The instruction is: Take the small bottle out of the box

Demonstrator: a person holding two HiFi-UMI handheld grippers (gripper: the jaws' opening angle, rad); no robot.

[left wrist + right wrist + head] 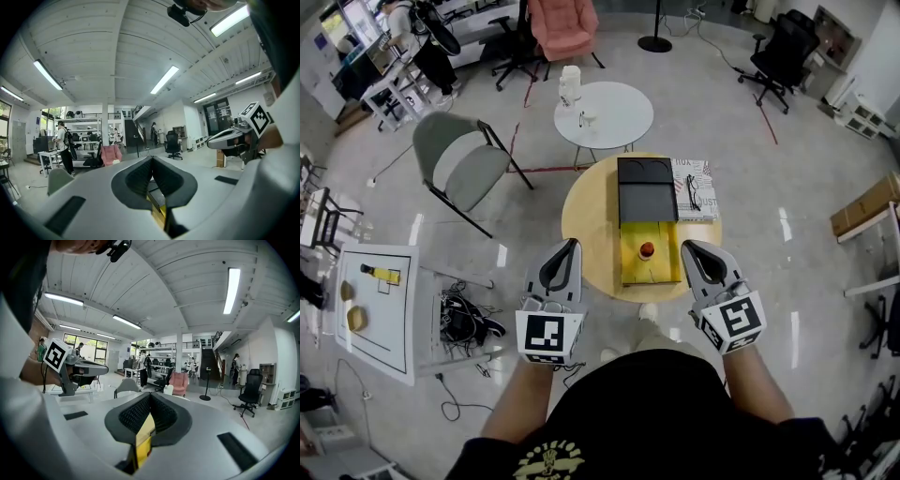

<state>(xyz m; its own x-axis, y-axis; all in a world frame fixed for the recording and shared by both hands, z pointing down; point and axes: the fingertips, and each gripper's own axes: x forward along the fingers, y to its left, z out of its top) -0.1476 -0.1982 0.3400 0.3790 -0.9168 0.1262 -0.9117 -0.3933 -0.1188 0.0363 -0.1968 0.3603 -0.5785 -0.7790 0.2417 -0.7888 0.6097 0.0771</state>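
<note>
Head view: two empty grippers wait at the near end of the box, and the bottle is untouched.

The left hand-held gripper (573, 244) and right hand-held gripper (687, 247) both have their jaws pressed together with nothing between them, one on each side of the open yellow-lined box with a black lid (630, 270). The small red-topped bottle (647, 250) stands inside it, near the middle of the yellow floor. I judge the reach has yet to begin: one gripper should spread its jaws, descend from above, clear the box walls, then pinch below the cap. The round pale wooden tabletop (586, 211) also carries a patterned white book (701, 178) touching the box's right side. Beyond it stand a round white side table (614, 117), a grey folding chair (459, 167) and a pink armchair (562, 23) on a glossy grey floor (787, 187).
</note>
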